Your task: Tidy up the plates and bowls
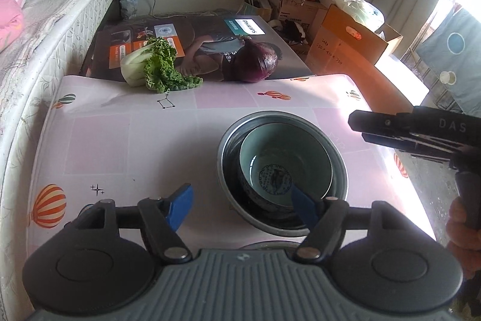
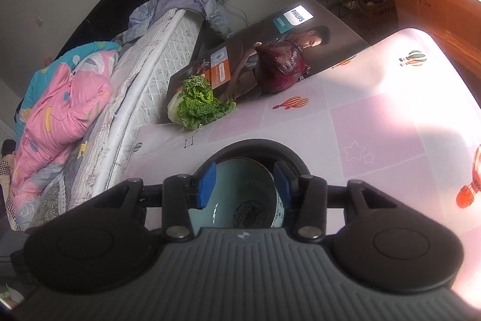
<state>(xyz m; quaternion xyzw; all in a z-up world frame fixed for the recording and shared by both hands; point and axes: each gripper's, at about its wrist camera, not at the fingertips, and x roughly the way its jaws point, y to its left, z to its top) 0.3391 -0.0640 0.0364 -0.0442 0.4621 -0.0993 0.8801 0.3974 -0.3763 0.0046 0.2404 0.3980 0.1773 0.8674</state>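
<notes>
Lettuce (image 1: 156, 68) and red onion (image 1: 255, 62) at far edge of pink table (image 1: 120, 140). Left gripper (image 1: 243, 208) spread wide, holding nothing, near rim of metal bowl (image 1: 339, 164); celadon bowl (image 1: 312, 149) nested inside. Right gripper (image 2: 245, 185) parted, straddling celadon bowl, no contact visible.

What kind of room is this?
Most likely a bedroom used as a work spot: a mattress with pink bedding beside the table, and cardboard boxes stacked by the wall.
</notes>
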